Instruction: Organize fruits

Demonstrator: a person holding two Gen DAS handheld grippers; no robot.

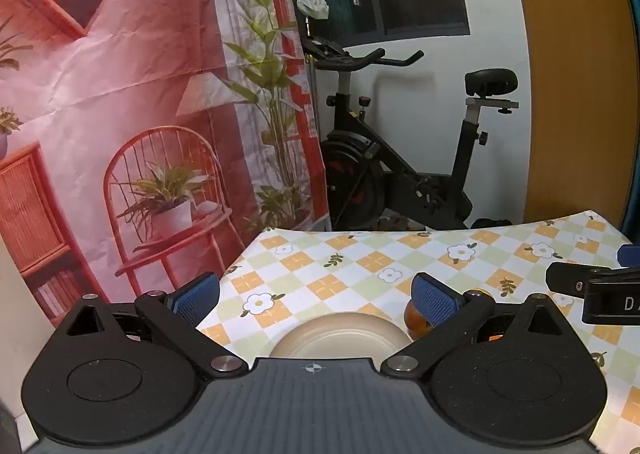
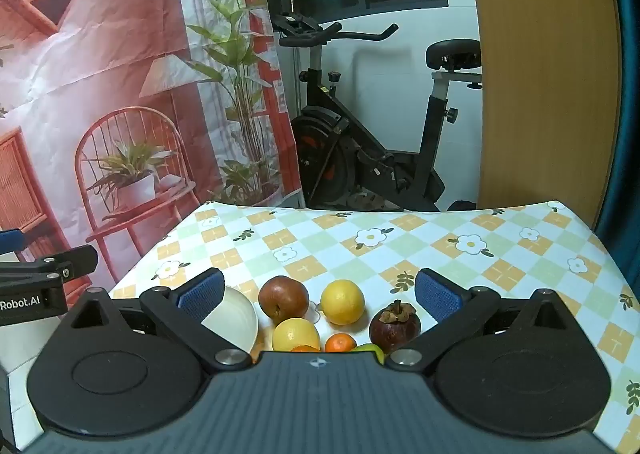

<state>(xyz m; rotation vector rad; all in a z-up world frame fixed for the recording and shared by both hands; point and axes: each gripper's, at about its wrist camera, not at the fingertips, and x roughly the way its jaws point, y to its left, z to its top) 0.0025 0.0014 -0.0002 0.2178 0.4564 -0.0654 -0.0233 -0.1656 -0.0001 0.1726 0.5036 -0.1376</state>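
Floral checked tablecloth point(image 2: 400, 238), exercise bike point(image 2: 360, 157) behind.

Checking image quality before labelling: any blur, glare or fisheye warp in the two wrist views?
Left wrist: sharp, heavy fisheye bend on the table edge, plate mostly hidden by the left claw body. Right wrist: sharp, same warp, soft even light, mild sheen on the yellow fruit, no strong glare; low fruits cut off behind the right claw.

two wrist views side by side, angled down, sharing table point(image 1: 360, 254), plate point(image 2: 240, 314)
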